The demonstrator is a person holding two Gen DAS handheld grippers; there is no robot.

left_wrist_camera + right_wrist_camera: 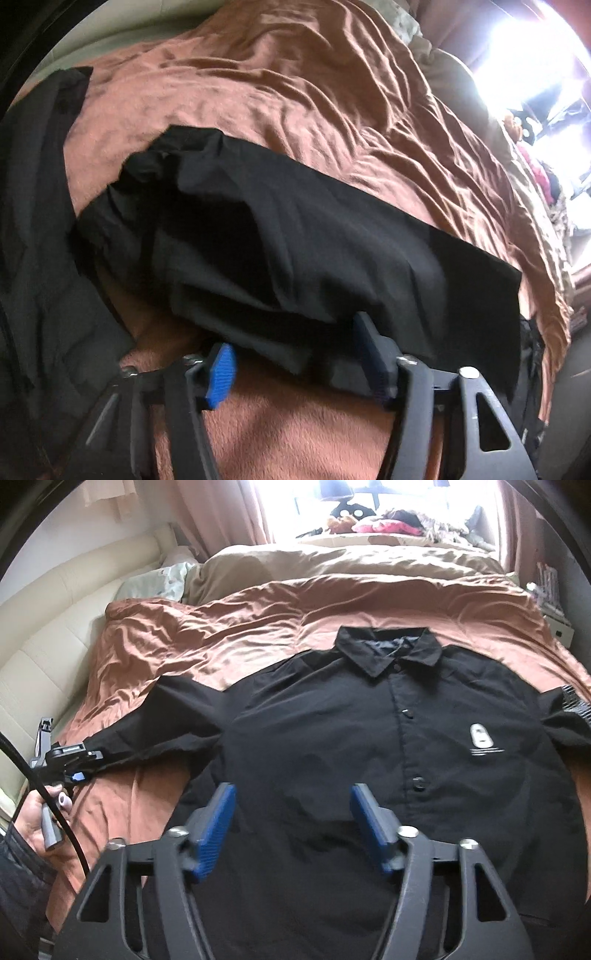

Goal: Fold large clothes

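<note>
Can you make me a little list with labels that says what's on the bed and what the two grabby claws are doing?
Place: bed with a brown blanket
Clothing: black shirt, lying front up, collar toward the window
Shirt mark: small white logo on the chest
Left gripper: open, at the end of the sleeve, cloth between its fingers
Right gripper: open, hanging over the shirt's lower part, holding nothing
Folding: not started, both sleeves spread out

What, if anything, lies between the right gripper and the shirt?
Nothing visible. The right gripper hangs open directly over the black shirt, which lies flat on the brown blanket. The left gripper is off at the sleeve end.
</note>
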